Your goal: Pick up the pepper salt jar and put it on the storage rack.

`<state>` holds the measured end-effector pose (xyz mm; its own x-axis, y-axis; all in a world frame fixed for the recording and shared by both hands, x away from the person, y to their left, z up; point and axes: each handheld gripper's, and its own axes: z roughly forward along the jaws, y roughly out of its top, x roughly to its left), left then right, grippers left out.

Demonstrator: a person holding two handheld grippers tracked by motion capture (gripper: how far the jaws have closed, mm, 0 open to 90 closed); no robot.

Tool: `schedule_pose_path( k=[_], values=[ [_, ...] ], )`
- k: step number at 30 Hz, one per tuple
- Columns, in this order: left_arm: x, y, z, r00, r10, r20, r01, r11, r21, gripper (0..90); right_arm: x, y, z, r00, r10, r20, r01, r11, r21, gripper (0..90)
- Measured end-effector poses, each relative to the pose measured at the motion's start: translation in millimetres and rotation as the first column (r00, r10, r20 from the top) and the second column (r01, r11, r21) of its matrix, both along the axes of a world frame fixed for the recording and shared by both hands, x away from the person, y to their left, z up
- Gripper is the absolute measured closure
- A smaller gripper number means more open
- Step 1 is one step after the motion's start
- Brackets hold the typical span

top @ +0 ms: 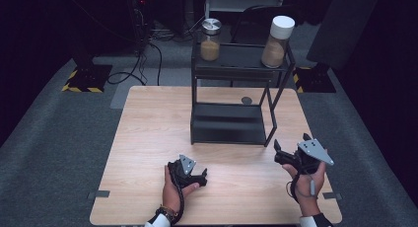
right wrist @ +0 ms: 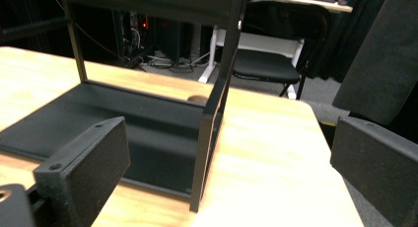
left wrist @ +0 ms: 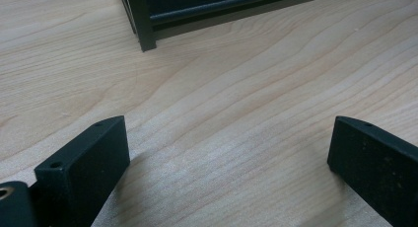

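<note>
A black two-tier metal rack stands at the back middle of the wooden table. On its top shelf are a short jar with a silver lid and a taller jar with a white lid, both holding tan grains. My left gripper lies low over the table in front of the rack, open, nothing between its jaws. Its view takes in a rack leg. My right gripper is held near the rack's front right post, open and empty, facing the lower shelf.
A small dark round disc is set in the table behind the rack. Beyond the table are a black chair, floor cables, stand bases with yellow-black tape and a dark panel at the right.
</note>
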<state>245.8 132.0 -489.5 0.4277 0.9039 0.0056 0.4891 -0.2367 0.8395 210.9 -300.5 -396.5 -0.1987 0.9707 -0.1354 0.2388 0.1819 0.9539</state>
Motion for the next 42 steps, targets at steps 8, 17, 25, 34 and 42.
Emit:
schedule_pose_path(
  k=[8, 17, 25, 34, 42],
  values=[
    [0.0, 0.0, 0.0, 1.0000, -0.001, 0.000, 0.001, 1.0000, 0.000, 2.1, -2.9, -1.8, -17.0, 0.9993, 0.001, -0.037, -0.001, 1.000, -0.007, 1.4],
    [0.0, 0.0, 0.0, 1.0000, 0.000, 0.000, 0.000, 1.0000, 0.000, 2.1, -5.9, -4.5, -35.2, 0.9963, -0.004, -0.086, 0.003, 1.000, -0.014, 1.5],
    [0.3, -0.2, 0.1, 1.0000, -0.002, 0.000, 0.002, 1.0000, 0.000, 2.1, -9.4, -8.3, -51.4, 0.9904, -0.015, -0.137, 0.013, 1.000, -0.020, 1.5],
    [0.4, -0.6, 0.1, 1.0000, -0.002, -0.001, 0.002, 1.0000, 0.000, 2.2, -12.8, -9.5, -65.9, 0.9814, -0.011, -0.191, 0.006, 1.000, -0.024, 1.6],
    [0.3, -0.6, 0.1, 1.0000, -0.002, -0.001, 0.002, 1.0000, -0.001, 2.2, -11.4, -14.2, -75.4, 0.9711, -0.022, -0.237, 0.016, 0.999, -0.029, 1.6]
  ],
)
